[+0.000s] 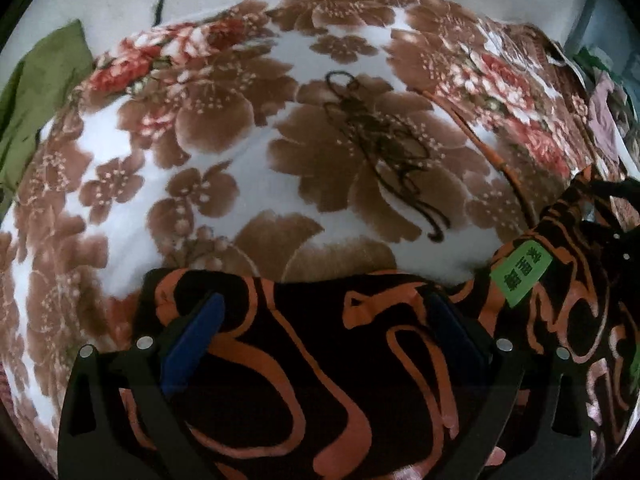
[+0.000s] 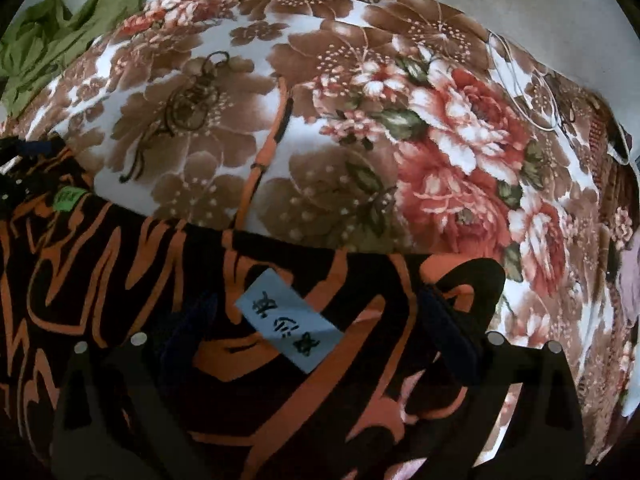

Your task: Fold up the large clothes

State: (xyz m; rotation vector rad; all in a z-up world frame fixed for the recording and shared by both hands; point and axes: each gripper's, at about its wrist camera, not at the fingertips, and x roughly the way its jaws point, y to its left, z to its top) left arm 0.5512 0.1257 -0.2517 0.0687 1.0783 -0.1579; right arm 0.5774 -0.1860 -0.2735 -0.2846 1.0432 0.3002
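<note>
The black-and-orange garment lay at the near side of the floral blanket, its far edge straight across. The left gripper and the right gripper stood spread wide over it, pinching nothing. Beyond lay bare blanket with a tangled dark cord, perhaps string; green cloth sat at the far left.

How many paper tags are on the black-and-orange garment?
2. A green tag sits near the garment edge, right of the left gripper. A light blue tag lies between the right gripper's fingers. Folds may hide more.
</note>
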